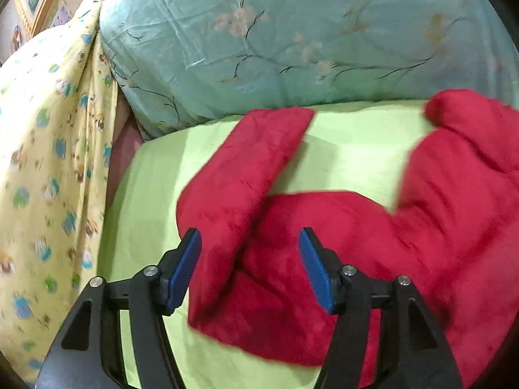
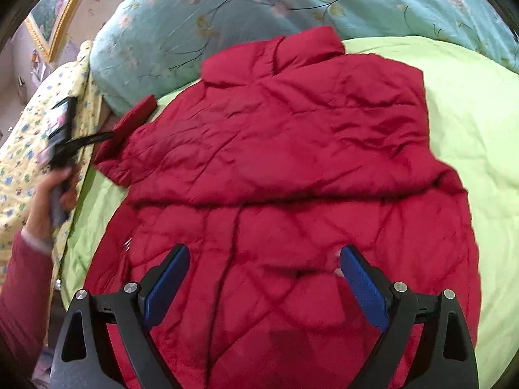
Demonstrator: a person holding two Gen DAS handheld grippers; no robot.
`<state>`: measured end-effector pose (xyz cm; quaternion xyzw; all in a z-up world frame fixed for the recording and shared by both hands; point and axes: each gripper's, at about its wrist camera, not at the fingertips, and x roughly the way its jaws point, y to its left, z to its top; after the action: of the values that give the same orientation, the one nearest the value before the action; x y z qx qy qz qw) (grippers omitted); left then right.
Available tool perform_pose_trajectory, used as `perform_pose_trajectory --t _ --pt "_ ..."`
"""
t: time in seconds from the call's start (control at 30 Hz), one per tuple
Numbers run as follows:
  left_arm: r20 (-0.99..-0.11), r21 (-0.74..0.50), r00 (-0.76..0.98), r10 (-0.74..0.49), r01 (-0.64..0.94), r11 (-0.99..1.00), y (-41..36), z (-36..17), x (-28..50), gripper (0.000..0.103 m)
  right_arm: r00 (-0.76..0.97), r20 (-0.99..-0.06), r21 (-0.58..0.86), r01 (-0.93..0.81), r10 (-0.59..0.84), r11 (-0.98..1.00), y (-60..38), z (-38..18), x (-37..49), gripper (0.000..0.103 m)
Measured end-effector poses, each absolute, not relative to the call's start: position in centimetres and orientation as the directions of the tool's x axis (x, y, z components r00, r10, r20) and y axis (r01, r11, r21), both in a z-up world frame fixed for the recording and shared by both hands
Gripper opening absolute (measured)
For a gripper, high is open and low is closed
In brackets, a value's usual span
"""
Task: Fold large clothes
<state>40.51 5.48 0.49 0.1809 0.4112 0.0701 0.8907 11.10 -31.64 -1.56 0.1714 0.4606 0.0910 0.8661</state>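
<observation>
A red quilted jacket (image 2: 275, 168) lies spread on a light green sheet (image 2: 470, 123), collar toward the far pillow. Its left sleeve (image 1: 246, 168) stretches away over the sheet in the left wrist view. My left gripper (image 1: 249, 243) is open, its blue pads on either side of the sleeve's near end, just above the fabric. It also shows in the right wrist view (image 2: 107, 136), beside the sleeve cuff. My right gripper (image 2: 264, 256) is open and empty, hovering over the jacket's lower hem area.
A teal floral pillow (image 1: 292, 32) lies along the far edge of the bed. A yellow patterned blanket (image 1: 48, 162) lies at the left. A framed picture (image 2: 55, 9) hangs on the wall at upper left.
</observation>
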Motion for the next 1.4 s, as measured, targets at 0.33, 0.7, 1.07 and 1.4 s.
perform_pose_trajectory --t 0.33,0.7,1.07,1.4 --pt "-0.767 0.290 0.581 0.271 -0.063 0.955 8.5 -1.1 45.4 0.013 0.578 -0.735 0.384 -0.074 0.353 0.920 -30.6 0.7 9.0 0.094" --pt "-0.642 -0.106 0.749 -0.166 0.127 0.986 4.7 6.4 32.6 0.010 0.589 -0.715 0.425 -0.063 0.378 0.903 -30.6 0.4 9.4 0.093" --pt "-0.610 -0.220 0.673 -0.418 0.364 0.905 -7.3 4.3 26.1 0.010 0.610 -0.689 0.496 0.004 0.391 0.868 -33.3 0.4 8.9 0.093" --pt "-0.646 -0.231 0.606 -0.465 0.425 0.875 -13.2 -0.3 24.6 0.010 0.658 -0.517 0.765 0.069 0.547 0.640 -37.8 -1.1 12.6 0.090"
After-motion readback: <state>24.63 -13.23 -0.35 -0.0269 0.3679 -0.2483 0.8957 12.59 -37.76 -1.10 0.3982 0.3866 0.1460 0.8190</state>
